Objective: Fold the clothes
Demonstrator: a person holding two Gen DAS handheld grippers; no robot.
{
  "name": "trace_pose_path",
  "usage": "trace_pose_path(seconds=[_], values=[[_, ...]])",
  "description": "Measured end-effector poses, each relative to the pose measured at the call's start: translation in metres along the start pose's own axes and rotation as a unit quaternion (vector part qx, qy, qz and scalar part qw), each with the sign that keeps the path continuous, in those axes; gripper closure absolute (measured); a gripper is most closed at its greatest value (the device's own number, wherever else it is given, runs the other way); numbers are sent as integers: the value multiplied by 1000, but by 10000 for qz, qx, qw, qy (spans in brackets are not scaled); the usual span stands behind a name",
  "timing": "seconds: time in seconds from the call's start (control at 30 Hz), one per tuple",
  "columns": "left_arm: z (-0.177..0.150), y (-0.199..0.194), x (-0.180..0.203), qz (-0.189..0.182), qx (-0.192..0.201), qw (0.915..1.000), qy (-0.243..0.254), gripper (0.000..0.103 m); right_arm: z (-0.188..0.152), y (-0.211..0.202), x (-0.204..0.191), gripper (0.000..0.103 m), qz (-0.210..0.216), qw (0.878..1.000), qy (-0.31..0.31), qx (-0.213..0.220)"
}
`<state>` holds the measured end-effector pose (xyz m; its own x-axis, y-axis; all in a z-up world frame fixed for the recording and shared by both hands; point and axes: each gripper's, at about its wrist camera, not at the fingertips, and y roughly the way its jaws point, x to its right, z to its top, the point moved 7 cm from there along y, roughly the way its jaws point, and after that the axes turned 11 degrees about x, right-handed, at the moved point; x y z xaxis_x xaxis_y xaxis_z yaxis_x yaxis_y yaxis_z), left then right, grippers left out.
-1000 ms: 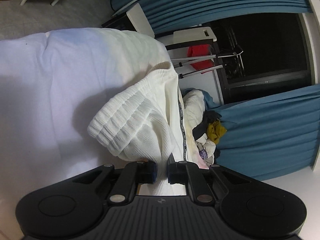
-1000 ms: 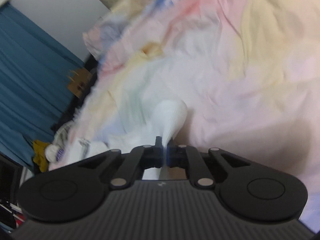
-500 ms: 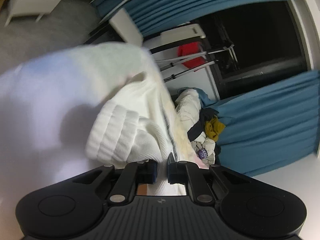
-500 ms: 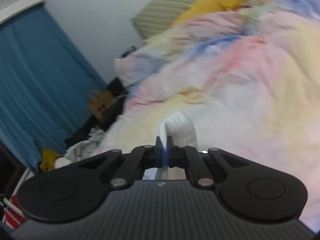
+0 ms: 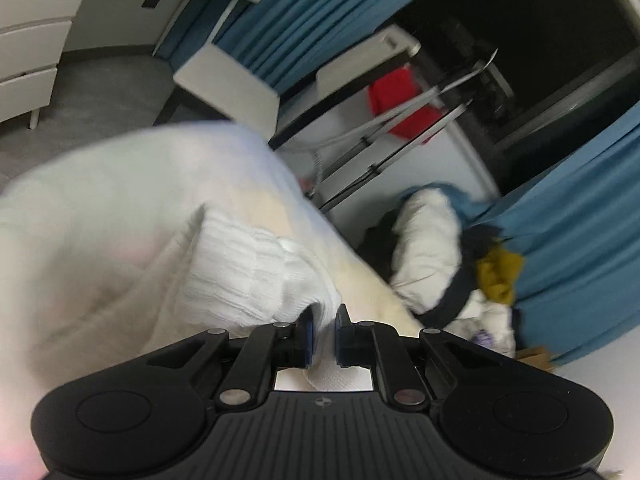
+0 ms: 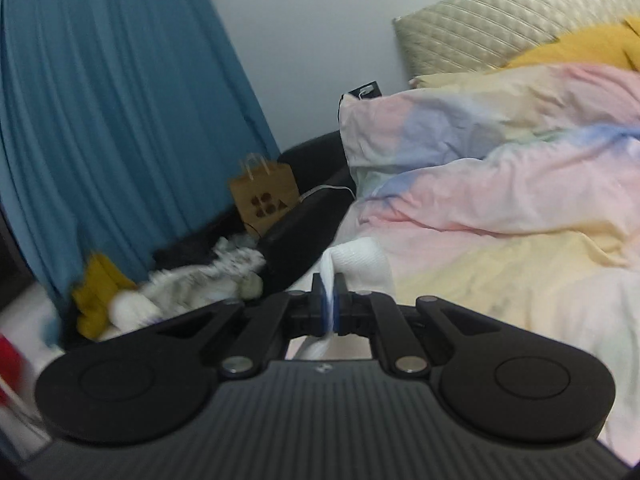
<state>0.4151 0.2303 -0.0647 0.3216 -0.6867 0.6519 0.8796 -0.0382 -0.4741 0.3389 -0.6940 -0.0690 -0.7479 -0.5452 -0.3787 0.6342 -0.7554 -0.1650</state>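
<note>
Both tongs, left tongs (image 5: 324,334) and right tongs (image 6: 329,306), stay clamped on the white knit (image 5: 248,276), now swung up off the bed (image 6: 500,248) toward 12 o'clock, so it hangs ready for laying flat and folding.

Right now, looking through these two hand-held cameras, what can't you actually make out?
- The white knit garment: its type and full shape; the left wrist view is motion-blurred and the left gripper covers its lower part.
- Right wrist view: only a pinched fold of white cloth shows beyond the right gripper, whose body hides the rest.
- Clothes pile by the blue curtain: blurred, so single items are unclear.
</note>
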Motion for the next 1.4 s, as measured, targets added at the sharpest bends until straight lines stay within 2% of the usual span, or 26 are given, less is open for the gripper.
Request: trace_pose_path(seconds=[0.07, 0.17, 0.23, 0.33, 0.4, 0.43, 0.47, 0.5, 0.57, 0.67, 0.73, 0.83, 0.9, 0.97, 1.07, 1.1, 1.13, 1.23, 1.3, 1.4], values=[[-12, 34, 3, 142, -88, 9996, 221, 91, -24, 28, -3, 97, -96, 9995, -232, -167], [-23, 63, 5, 327, -188, 9979, 529, 89, -55, 57, -3, 97, -112, 9977, -489, -457], [-24, 70, 5, 321, -222, 9973, 622, 86, -72, 69, -1, 96, -70, 9962, -519, -689], [-20, 69, 5, 152, -380, 9976, 565, 82, -79, 71, 3, 89, 108, 9956, -282, -888], [-18, 55, 5, -96, -414, 9975, 569, 76, -74, 65, 6, 79, 218, 9947, -80, -997], [-18, 46, 4, -235, -415, 9972, 572, 69, -71, 62, 8, 73, 273, 9941, 21, -1051], [-17, 36, 4, -382, -390, 9969, 564, 64, -66, 56, 12, 62, 279, 9941, 97, -1041], [-17, 24, 2, -521, -327, 9967, 528, 55, -59, 47, 16, 51, 258, 9946, 159, -994], [-17, -4, -7, -692, -248, 9965, 396, 50, -45, 29, 27, 40, 242, 9952, 294, -899], [-23, -53, -27, -961, -167, 9952, -35, 40, -29, -4, 50, 38, 362, 9934, 581, -916], [-30, -85, -45, -980, -40, 9948, -266, 27, -29, -24, 69, 38, 410, 9887, 872, -1147], [-49, -117, -81, -929, -34, 9920, -850, 23, -42, -60, 98, 38, 364, 9764, 1525, -1485], [-65, -129, -108, -805, -91, 9857, -1475, 23, -61, -83, 116, 38, 392, 9598, 2152, -1758], [-76, -136, -127, -613, -81, 9786, -1963, 23, -89, -105, 131, 35, 399, 9346, 2825, -2123], [-82, -135, -138, -560, -54, 9766, -2074, 23, -135, -124, 136, 34, 365, 9040, 3312, -2678], [-82, -130, -138, -675, -52, 9757, -2083, 22, -142, -125, 136, 35, 308, 8995, 3387, -2741], [-83, -125, -137, -776, -44, 9742, -2120, 22, -145, -125, 134, 35, 296, 8970, 3470, -2723], [-86, -98, -139, -753, -28, 9696, -2328, 21, -145, -116, 123, 34, 578, 9028, 3411, -2554], [-83, -77, -135, -758, 43, 9720, -2223, 21, -149, -106, 116, 34, 836, 9046, 3420, -2403], [-77, -50, -124, -903, 180, 9760, -1972, 21, -157, -89, 112, 36, 950, 9182, 3192, -2145]])
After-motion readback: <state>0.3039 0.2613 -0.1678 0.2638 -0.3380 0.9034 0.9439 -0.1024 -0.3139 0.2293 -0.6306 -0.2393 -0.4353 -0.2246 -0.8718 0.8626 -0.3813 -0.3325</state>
